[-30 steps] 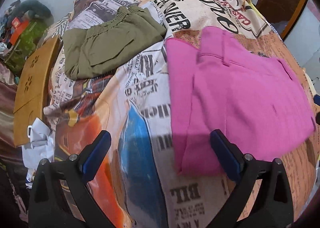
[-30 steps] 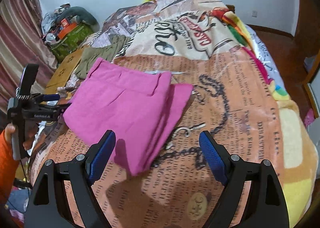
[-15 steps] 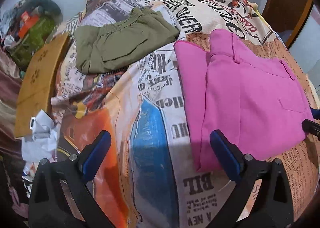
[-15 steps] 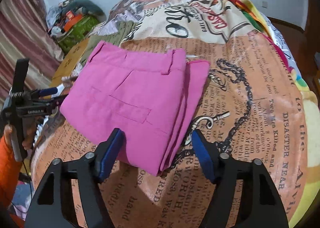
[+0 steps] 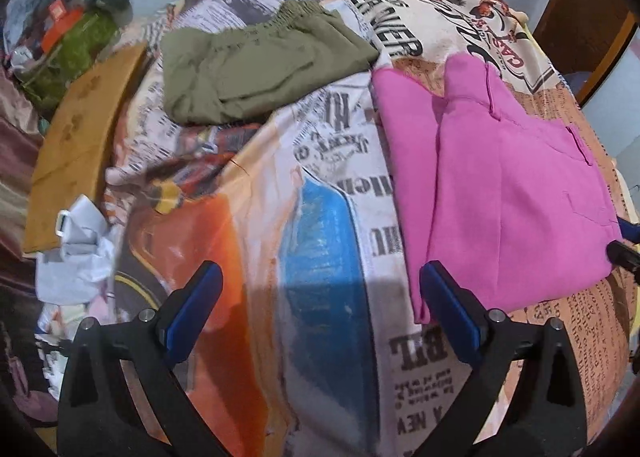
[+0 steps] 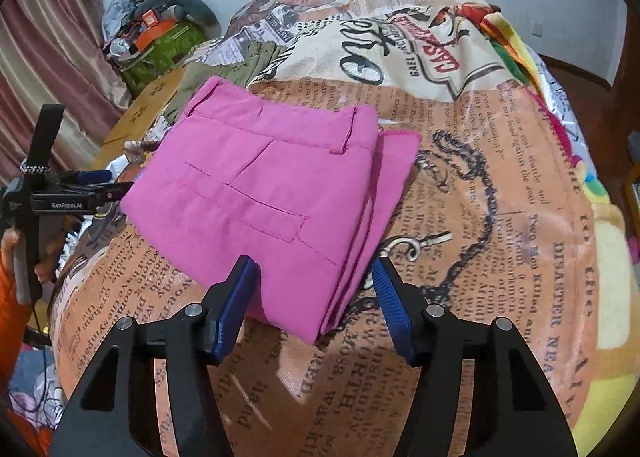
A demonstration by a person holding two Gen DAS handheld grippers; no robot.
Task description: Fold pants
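Now right gripper (image 6: 314,299) jaws, closing, straddle folded pink pants (image 6: 272,193) (left gripper (image 5: 320,313) jaws wide).

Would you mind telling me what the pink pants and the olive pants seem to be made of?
Pink pants: probably a smooth matte woven cloth; crisp folded edges, neat welt pocket seams. Olive pants: seemingly a softer, thinner matte fabric; rumpled surface, gathered elastic waistband.

The right gripper (image 6: 314,297) fills the bottom of its own view, pointing steeply down. Its jaws have just been closing and stand partly apart, a pink cloth corner between the blue pads, which do not visibly press it. The left gripper (image 5: 320,305) sits at the bottom of its view, jaws wide apart, nothing between them. At the far left of the right view, a hand (image 6: 12,253) in an orange sleeve (image 6: 10,309) holds it.
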